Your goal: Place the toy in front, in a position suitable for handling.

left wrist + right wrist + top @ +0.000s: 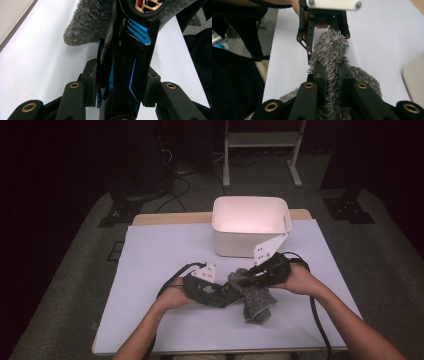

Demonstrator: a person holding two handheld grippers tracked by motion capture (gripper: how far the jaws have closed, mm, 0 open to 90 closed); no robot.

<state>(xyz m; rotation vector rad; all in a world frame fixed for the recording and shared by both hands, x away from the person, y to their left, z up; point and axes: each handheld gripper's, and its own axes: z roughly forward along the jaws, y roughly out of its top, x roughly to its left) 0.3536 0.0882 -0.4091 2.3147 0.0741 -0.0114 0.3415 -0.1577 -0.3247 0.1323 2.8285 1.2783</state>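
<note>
A person sits at the desk (150,270), which has a white sheet over it. Each hand holds a gripper, and the two meet in the middle, close to the person.

The left gripper (227,295) has its jaws closed on a black toy car (127,65). The car has blue stripes and a wheel with a gold rim. It stands on end between the jaws, with the wheel at the top of the left gripper view. Down near its bottom edge there is a small squiggle that may be writing, but it is too tiny to read.

The right gripper (245,281) is pinched tight on a fuzzy grey sock (255,300). In the right gripper view the sock (332,55) bunches up between the two jaws and runs on to the left gripper (323,27) across from it. The car's top end goes in under the grey fuzz (87,27). The rest of the sock lies on the sheet, toward the person.

A white bin (250,225) stands farther back on the desk, apart from the hands. I see no label on it.
</note>
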